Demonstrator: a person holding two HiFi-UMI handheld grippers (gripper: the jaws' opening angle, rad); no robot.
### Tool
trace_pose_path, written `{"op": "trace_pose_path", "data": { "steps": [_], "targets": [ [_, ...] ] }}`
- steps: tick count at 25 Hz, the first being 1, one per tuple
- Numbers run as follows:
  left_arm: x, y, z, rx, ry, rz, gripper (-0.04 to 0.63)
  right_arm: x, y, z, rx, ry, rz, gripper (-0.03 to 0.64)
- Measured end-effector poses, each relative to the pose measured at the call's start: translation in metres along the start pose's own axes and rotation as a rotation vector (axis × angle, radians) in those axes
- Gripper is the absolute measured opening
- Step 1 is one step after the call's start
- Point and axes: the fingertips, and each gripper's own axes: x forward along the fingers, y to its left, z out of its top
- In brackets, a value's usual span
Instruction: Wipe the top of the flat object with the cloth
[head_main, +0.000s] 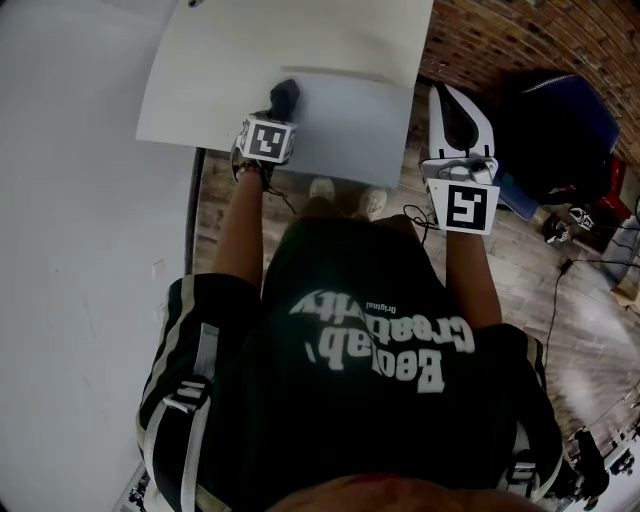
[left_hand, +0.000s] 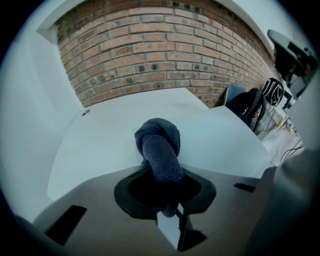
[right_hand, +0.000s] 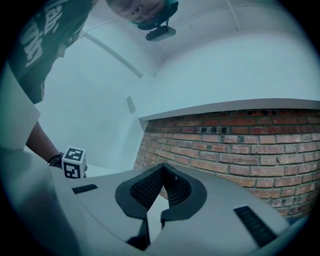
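Holding the dark cloth (left_hand: 160, 150) pinched between its jaws, our left tool (head_main: 277, 112) stood over the white counter (head_main: 290, 40), with a rolled wad of fabric sticking out past the tips. In the head view that wad sat at the near left corner of the flat object (head_main: 352, 130), a pale sheet lying on the counter's right part. We could not tell whether the cloth was pressing on it or only hanging just above.

We judged the wipe to be at its start. To do it well, we thought it best to lower the wad until it flattened a little on the sheet. Then we would draw it rightward in overlapping passes and keep the jaw tips themselves off the surface. The sheet looked light and loose, so a hard push might have slid it toward the counter's edge.

Further right, our right tool (head_main: 458, 120) was off the counter's side, with its jaws together, nothing between them, and pointing at the brick wall (right_hand: 240, 145). It could have steadied the sheet's right edge.
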Motion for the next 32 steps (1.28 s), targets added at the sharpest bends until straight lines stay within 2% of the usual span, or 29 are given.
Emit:
{"op": "trace_pose_path", "data": {
  "steps": [4, 14, 21, 24, 28, 32],
  "targets": [
    [0.003, -0.029, 0.006, 0.045, -0.002, -0.04, 0.071, -0.005, -0.004, -0.002, -0.003, -0.001, -0.005, -0.009],
    [0.01, -0.134, 0.036, 0.14, -0.048, -0.193, 0.071, -0.021, -0.015, -0.007, -0.015, 0.005, -0.019, -0.009],
    [0.002, -0.217, 0.046, 0.25, -0.072, -0.344, 0.071, -0.028, -0.021, -0.007, -0.015, 0.0, -0.035, -0.009],
    [-0.003, -0.251, 0.044, 0.323, -0.068, -0.399, 0.071, -0.028, -0.023, -0.011, -0.014, 0.011, -0.032, -0.009],
    [-0.005, -0.279, 0.04, 0.419, -0.067, -0.412, 0.071, -0.027, -0.021, -0.013, -0.009, 0.017, -0.025, -0.009],
    [-0.005, -0.275, 0.041, 0.397, -0.07, -0.413, 0.071, -0.028, -0.019, -0.013, -0.011, 0.016, -0.018, -0.009]
  ]
}}
